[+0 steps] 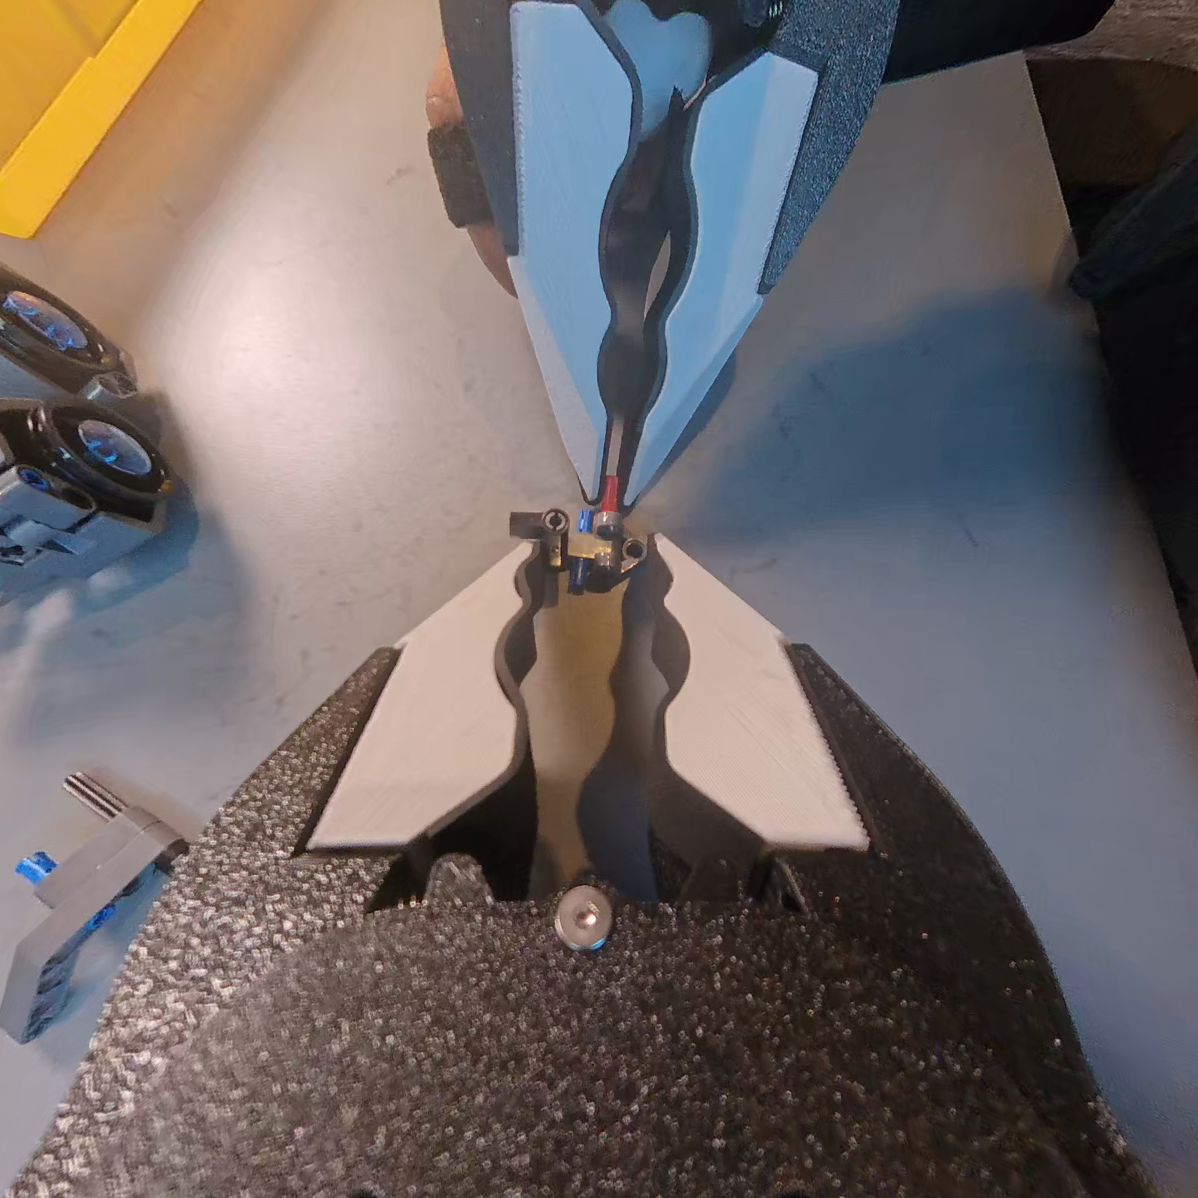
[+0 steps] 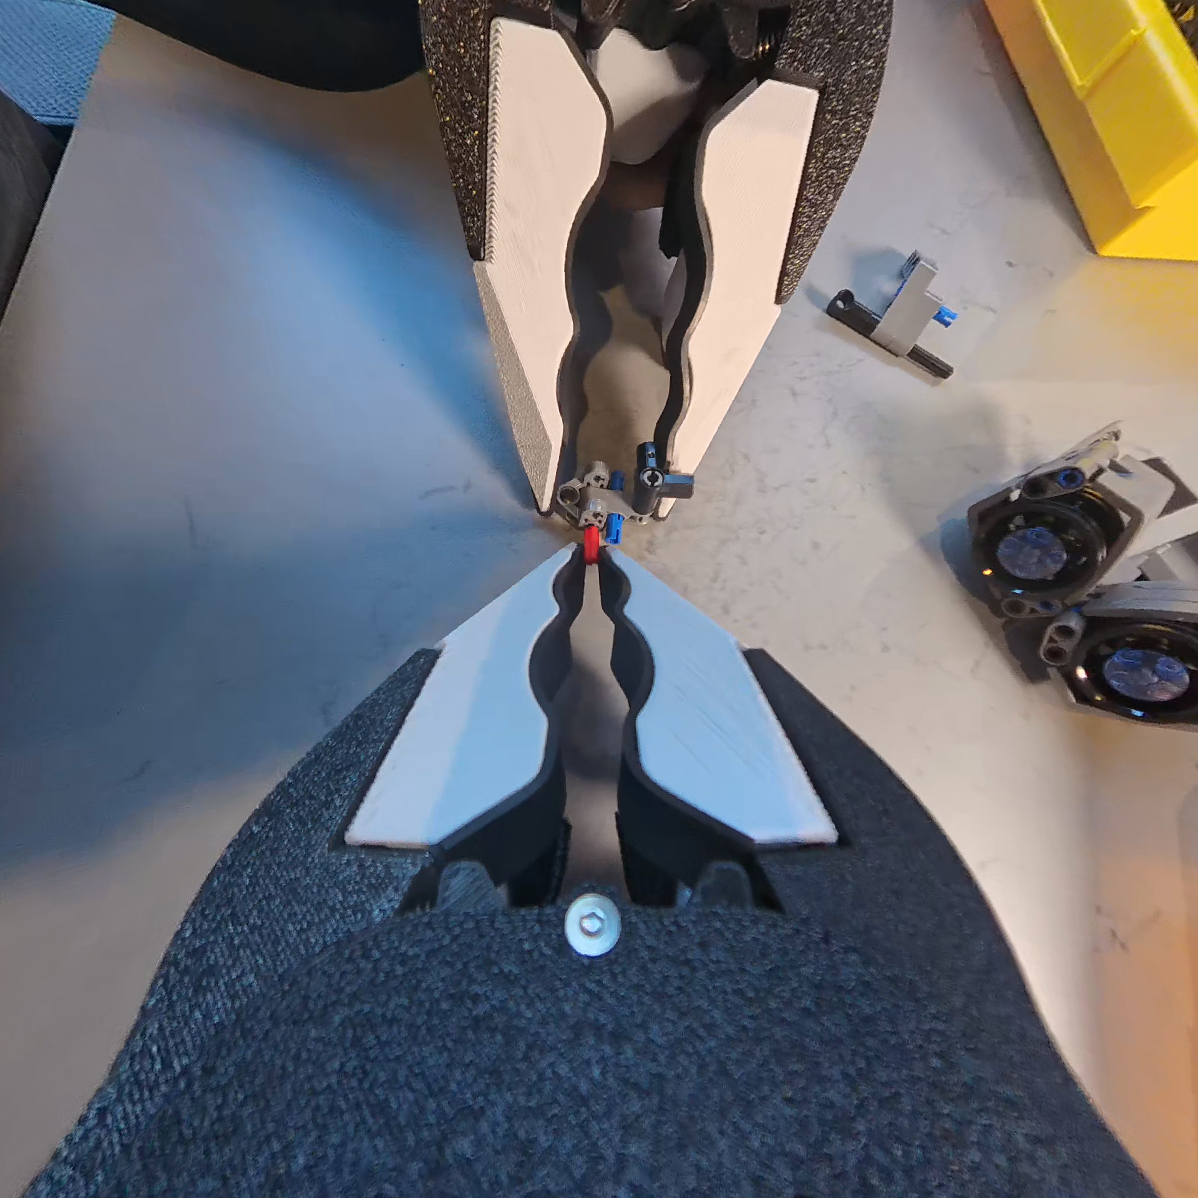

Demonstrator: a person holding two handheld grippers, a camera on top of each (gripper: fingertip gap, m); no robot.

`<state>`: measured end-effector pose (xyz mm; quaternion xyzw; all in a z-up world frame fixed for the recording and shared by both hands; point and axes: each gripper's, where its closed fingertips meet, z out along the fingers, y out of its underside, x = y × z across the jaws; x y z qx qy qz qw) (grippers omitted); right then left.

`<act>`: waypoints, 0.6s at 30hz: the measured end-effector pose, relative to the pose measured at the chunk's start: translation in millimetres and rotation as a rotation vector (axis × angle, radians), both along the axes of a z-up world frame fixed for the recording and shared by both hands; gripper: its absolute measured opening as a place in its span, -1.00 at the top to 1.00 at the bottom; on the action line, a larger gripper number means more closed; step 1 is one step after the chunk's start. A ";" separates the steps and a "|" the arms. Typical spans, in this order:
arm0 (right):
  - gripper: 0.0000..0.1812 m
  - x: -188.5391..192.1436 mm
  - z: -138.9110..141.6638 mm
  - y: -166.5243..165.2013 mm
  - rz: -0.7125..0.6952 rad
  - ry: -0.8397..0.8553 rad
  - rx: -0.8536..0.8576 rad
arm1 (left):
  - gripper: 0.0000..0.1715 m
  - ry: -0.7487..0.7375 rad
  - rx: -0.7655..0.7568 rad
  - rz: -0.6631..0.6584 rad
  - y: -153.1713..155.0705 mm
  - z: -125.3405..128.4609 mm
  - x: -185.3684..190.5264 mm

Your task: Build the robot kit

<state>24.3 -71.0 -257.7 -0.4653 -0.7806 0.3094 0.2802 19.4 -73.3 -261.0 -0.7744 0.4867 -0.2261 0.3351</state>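
The left gripper (image 1: 593, 551) has its jaws closed part-way around a small grey and black brick assembly (image 1: 583, 548), pinching it at the fingertips just above the pale table (image 1: 292, 454). Tip to tip with it, the right gripper (image 2: 590, 557) has its jaws nearly closed on a red pin (image 2: 590, 543) that meets the assembly's grey connector. Farther off lie two wheel modules (image 2: 1069, 583), a grey beam piece (image 2: 907, 317) and a yellow bin (image 2: 1134, 129).
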 end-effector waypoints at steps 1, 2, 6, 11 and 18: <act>0.98 -0.1 0.0 -0.1 0.001 0.000 -0.001 | 0.64 0.000 0.000 0.002 0.0 0.0 0.0; 0.98 -0.2 0.1 -0.1 0.001 0.001 -0.002 | 0.64 -0.001 -0.001 0.003 0.0 0.0 -0.1; 0.98 -0.8 1.3 -1.0 0.011 0.013 0.010 | 0.64 -0.002 -0.004 0.003 -0.2 0.0 -0.2; 0.98 -0.5 0.1 -1.6 0.027 0.014 0.029 | 0.64 -0.005 -0.011 0.001 -0.5 0.1 -0.4; 0.98 0.5 -1.8 -1.2 0.030 -0.026 0.042 | 0.64 -0.005 -0.012 0.002 -0.7 0.0 -0.5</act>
